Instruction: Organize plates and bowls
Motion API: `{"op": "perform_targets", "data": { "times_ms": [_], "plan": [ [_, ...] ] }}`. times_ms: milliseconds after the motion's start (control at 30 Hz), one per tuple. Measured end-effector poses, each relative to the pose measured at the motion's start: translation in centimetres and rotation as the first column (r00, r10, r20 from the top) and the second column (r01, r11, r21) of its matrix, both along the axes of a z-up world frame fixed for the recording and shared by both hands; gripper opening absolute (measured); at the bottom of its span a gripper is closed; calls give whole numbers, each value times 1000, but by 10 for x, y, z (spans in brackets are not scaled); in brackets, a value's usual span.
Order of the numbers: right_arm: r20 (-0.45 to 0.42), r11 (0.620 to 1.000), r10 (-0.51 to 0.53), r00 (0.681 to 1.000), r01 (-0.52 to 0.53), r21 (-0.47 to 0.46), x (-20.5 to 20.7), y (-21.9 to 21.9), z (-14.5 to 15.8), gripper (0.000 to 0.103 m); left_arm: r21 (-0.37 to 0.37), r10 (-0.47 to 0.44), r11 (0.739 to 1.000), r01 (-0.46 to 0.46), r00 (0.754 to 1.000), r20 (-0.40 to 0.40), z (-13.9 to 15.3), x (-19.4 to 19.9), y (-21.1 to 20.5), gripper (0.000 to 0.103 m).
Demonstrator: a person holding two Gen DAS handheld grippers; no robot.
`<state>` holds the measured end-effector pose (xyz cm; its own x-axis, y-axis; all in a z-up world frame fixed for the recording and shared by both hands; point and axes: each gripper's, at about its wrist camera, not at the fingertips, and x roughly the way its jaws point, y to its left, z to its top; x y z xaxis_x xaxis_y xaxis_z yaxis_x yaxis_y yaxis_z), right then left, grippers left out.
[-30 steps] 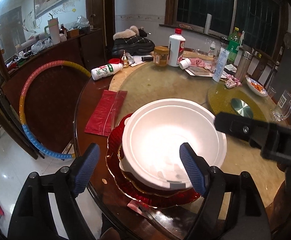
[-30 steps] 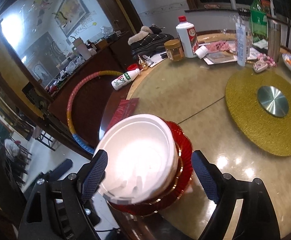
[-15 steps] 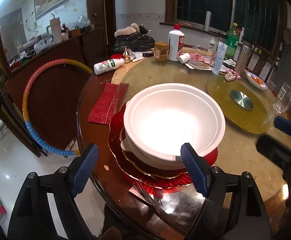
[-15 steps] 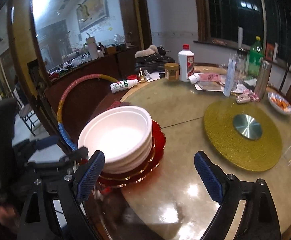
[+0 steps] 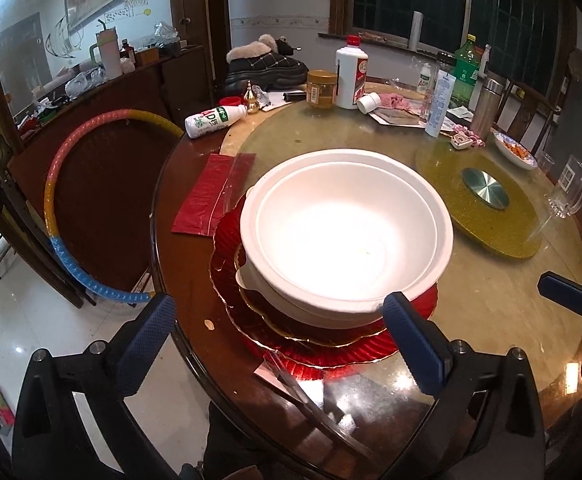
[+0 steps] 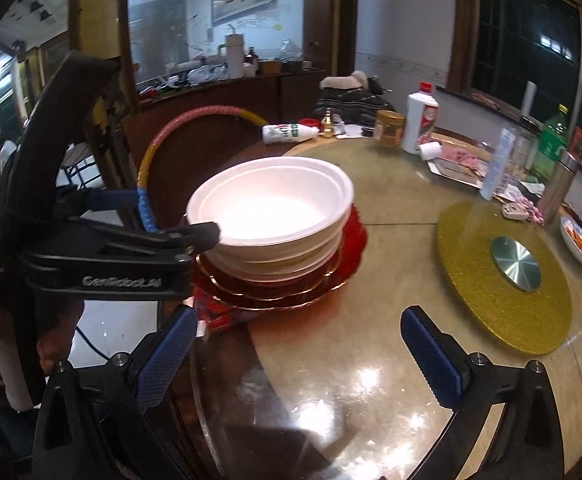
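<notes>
Resting at the near edge of a round, glass-topped wooden dining table (image 5: 491, 280) is one tidy pile: nested white foam bowls (image 5: 347, 232) sit on scalloped red glass plates with gold rims (image 5: 331, 344). Everything else is placed from that pile.

Just in front of the pile hangs the left gripper (image 5: 279, 332). Its blue-padded jaws have just been opening and now stand wide. One pad is off the table edge, the other by the bowls' near rim, and neither presses on anything.

To the right of the pile, apart from it, the right gripper (image 6: 299, 344) hovers over bare glass. Its jaws have also just been opening, they stand wide, and nothing is between them.

Well beyond the pile lie a gold glitter turntable (image 5: 487, 216), bottles and jars.

Stacking looks finished, with both tools letting go. No other loose plate or bowl shows except a small patterned dish of orange food (image 5: 515, 152) far past the turntable. A sensible next move is backing both tools straight away without nudging the light bowls.
</notes>
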<state>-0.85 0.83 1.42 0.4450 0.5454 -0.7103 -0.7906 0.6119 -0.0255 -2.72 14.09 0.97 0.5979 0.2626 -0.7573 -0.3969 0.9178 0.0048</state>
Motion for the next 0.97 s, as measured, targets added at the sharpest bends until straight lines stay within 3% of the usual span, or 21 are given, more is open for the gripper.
{"op": "perform_targets", "data": {
  "times_ms": [633, 833, 967],
  "plan": [
    [37, 1000, -3, 999, 3, -15, -8, -5, 2, 103, -28, -32, 999, 31, 999, -36, -6, 6, -5, 103],
    [30, 1000, -13, 999, 13, -5, -5, -8, 3, 103, 20, -22, 1000, 22, 1000, -4, 0, 5, -13, 103],
    [27, 1000, -17, 999, 17, -2, -5, -9, 3, 103, 2, -9, 1000, 9, 1000, -23, -4, 8, -10, 103]
  ]
}}
